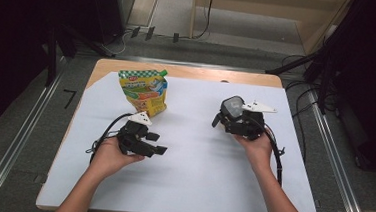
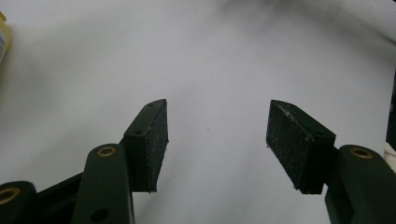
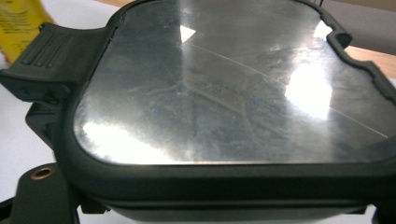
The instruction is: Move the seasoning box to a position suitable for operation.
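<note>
left gripper (image 1: 156, 143) sits low on the white sheet (image 1: 197, 162) at about eight o'clock, held in the person's left hand (image 1: 107, 155), jaws spread wide and pointing toward three o'clock. in the left gripper view its two black pads (image 2: 152, 140) stand well apart with bare sheet between them, nothing gripped. over at two o'clock, the right gripper (image 1: 225, 116) is clamped on a black-framed container with a clear lid (image 1: 233, 106), carried in the right hand (image 1: 256, 146). the right gripper view looks straight across that lid (image 3: 224, 88), glossy and scratched, glare on it, a ribbed latch tab (image 3: 46, 44) at its ten o'clock corner. the colourful snack pouch (image 1: 144, 90) lies at eleven o'clock on the sheet, just beyond the left gripper, apart from both.
</note>
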`<state>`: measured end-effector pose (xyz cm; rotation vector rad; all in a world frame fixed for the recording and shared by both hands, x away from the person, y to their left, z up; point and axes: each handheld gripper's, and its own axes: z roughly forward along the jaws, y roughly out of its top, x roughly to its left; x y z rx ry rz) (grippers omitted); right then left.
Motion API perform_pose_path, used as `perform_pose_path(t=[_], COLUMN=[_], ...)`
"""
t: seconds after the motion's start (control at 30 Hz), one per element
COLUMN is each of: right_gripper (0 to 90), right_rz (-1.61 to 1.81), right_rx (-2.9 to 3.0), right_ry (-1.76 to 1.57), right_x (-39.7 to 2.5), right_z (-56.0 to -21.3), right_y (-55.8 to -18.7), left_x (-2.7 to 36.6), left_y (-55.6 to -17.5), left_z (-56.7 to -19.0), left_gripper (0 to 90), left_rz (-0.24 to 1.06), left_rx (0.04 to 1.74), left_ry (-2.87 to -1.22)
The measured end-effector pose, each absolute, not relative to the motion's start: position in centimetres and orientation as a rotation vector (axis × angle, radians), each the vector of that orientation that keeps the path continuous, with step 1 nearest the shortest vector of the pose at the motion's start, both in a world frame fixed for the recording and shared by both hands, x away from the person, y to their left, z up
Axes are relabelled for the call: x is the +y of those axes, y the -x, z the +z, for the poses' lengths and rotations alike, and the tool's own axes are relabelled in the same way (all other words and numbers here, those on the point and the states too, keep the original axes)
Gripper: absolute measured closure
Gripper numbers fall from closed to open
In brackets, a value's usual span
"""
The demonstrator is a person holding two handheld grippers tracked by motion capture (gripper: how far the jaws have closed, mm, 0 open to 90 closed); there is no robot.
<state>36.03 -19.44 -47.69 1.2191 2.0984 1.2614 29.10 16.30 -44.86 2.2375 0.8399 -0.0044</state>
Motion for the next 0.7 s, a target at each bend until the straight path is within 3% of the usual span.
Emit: perform_pose_path(t=[0.7], right_gripper=[15.7], right_rz=[1.257], right_rx=[2.216], right_ry=[-1.131], right_x=[-18.5], right_z=[-47.1], right_y=[-30.3], left_x=[15.9], left_y=[-29.9], left_z=[-45.1], left_gripper=[40.1], left_rz=[-0.030], left_rx=[0.846], left_ry=[-2.228])
